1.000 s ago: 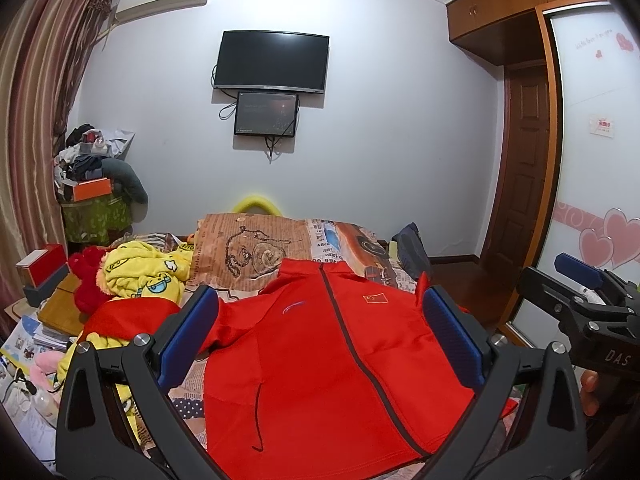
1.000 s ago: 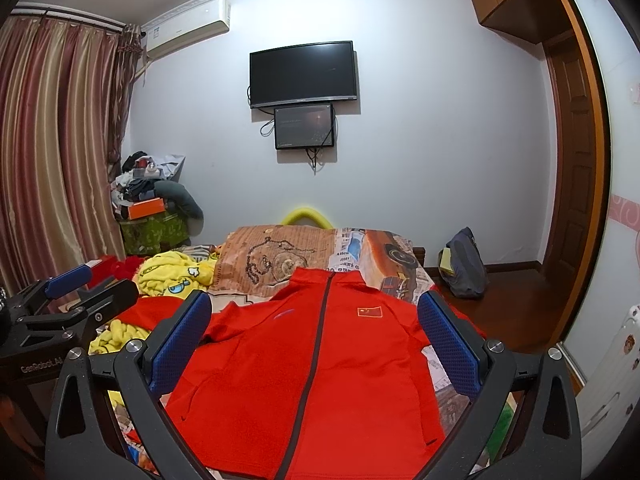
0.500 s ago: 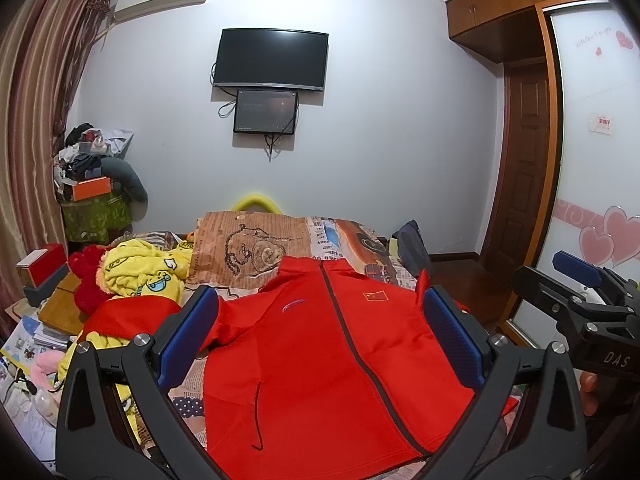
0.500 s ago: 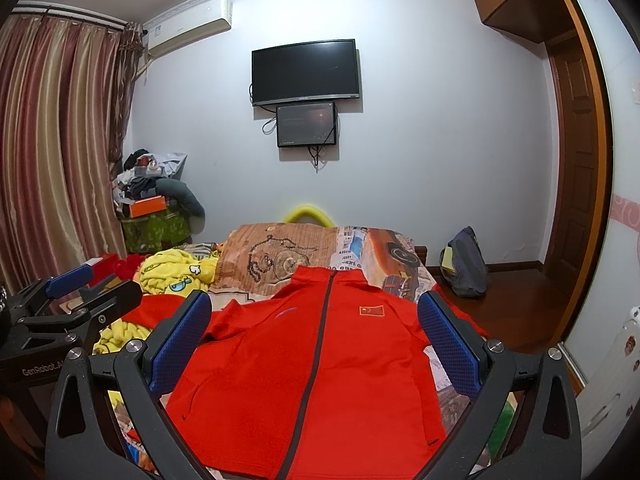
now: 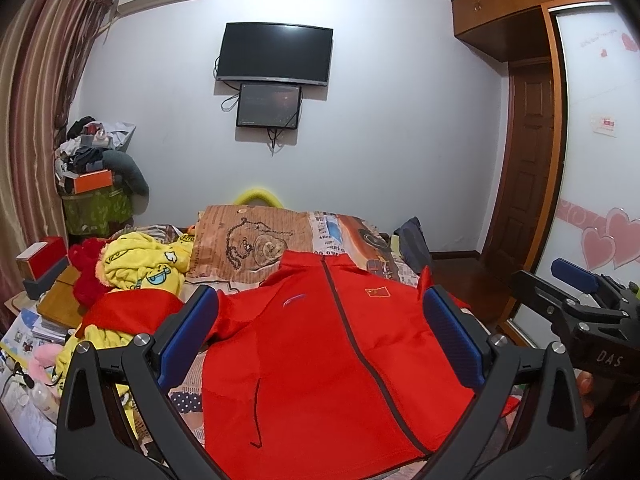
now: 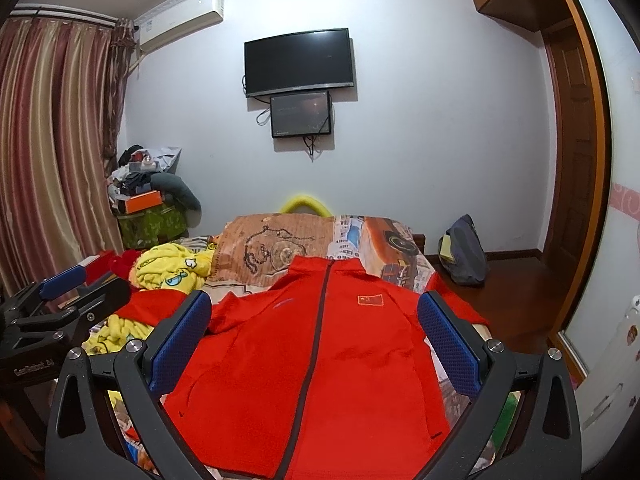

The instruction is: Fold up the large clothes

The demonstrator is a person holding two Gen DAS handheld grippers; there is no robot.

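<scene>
A red zip-up jacket (image 5: 320,352) (image 6: 320,360) lies flat, front up, on the bed, collar toward the far wall and sleeves spread to both sides. My left gripper (image 5: 320,332) hangs above its near hem, open, nothing between the blue pads. My right gripper (image 6: 316,332) is likewise open and held over the jacket, apart from the cloth. The right gripper also appears at the right edge of the left wrist view, and the left gripper at the left edge of the right wrist view.
A yellow cartoon-print garment (image 5: 140,264) and red cloth (image 5: 128,312) are heaped left of the jacket. The patterned bedcover (image 5: 248,240) runs to the far wall. Clutter pile (image 5: 96,176) at back left; dark bag (image 6: 464,252) on the floor right; wardrobe door (image 5: 592,200) close on the right.
Both views have shifted only slightly; the jacket lies as before and both grippers stay open.
</scene>
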